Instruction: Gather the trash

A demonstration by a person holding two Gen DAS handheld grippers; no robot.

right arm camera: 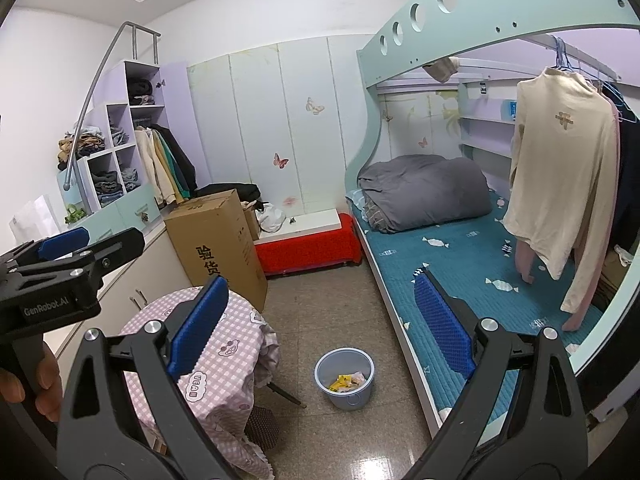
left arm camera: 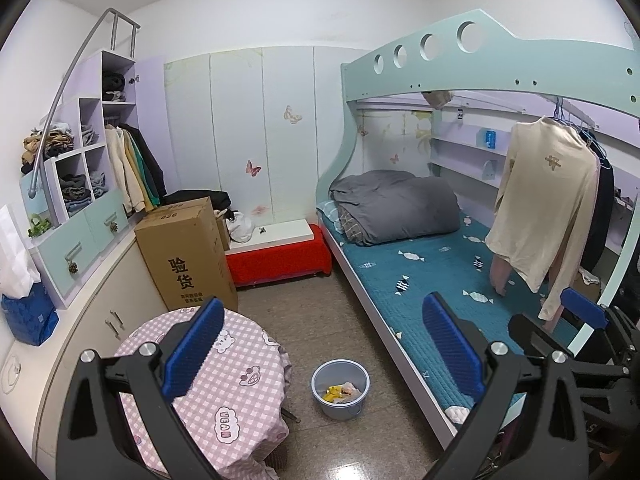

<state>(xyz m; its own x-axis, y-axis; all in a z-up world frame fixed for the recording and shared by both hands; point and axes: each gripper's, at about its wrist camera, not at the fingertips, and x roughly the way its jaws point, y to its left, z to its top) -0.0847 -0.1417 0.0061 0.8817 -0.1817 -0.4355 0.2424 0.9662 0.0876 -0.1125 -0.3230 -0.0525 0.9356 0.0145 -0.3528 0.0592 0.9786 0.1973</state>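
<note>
One blue bin (left arm camera: 340,389) holding yellow wrappers (left arm camera: 334,393), on floor between spread fingers of left gripper (left arm camera: 326,360), right gripper (right arm camera: 320,332) likewise agape, both empty.

Wrappers in the bin (left arm camera: 340,386) too small to identify; bed's (right arm camera: 460,280) far end behind hanging clothes (right arm camera: 560,200)

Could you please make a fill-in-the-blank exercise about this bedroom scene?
1. The small bin stands on the ____ between the round table and the bed.
2. The cardboard box stands behind the ____.
3. Both the left claw and the right claw are ____.
4. The trash lies inside the ____.

Missing words: floor; table; open; bin
</note>
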